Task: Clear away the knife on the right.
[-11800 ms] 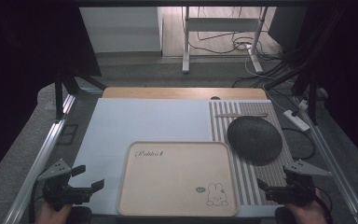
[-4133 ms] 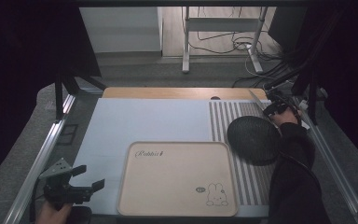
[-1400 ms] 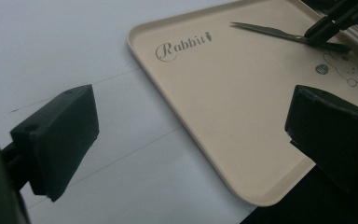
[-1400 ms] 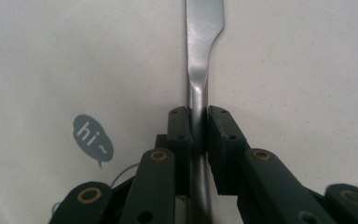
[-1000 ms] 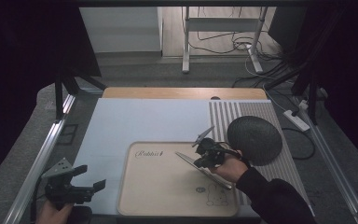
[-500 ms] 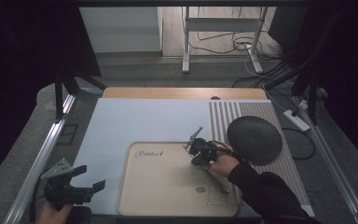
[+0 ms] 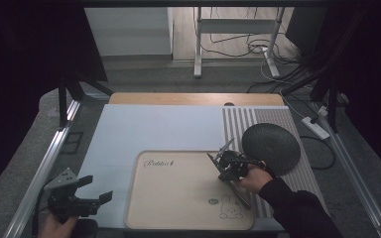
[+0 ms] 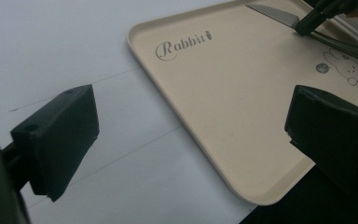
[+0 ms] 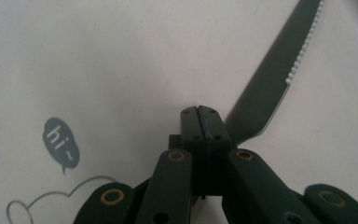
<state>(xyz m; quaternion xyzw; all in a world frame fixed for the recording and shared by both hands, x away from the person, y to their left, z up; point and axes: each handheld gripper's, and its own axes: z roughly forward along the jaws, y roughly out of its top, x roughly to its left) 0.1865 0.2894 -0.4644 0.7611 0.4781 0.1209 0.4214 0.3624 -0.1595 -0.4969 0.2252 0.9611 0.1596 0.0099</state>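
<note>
Resting over the right part of the beige tray (image 7: 178, 198), the right gripper (image 7: 226, 163) has its jaws pressed fully together; the right gripper view shows them meeting edge to edge, pinching a knife (image 9: 279, 79) low on the blade. The serrated blade runs out past the jaws above the tray surface, pointing toward the tray's far edge, while the dark handle (image 7: 242, 196) trails back toward the near right corner, beside the printed rabbit drawing (image 7: 229, 207). Whether the knife touches the tray cannot be told. The tray lies at the near edge of the table (image 7: 144, 124), its "Rabbit" lettering (image 7: 158, 162) at the far left corner. A dark round mat (image 7: 271, 147) sits on the striped cloth (image 7: 238, 121) at the table's right side, just beyond the right hand (image 7: 253, 179). The left gripper (image 7: 92, 190) is held at the table's near left corner, jaws spread wide with nothing between them; its own view looks across the white table covering toward the tray's near left corner.
</note>
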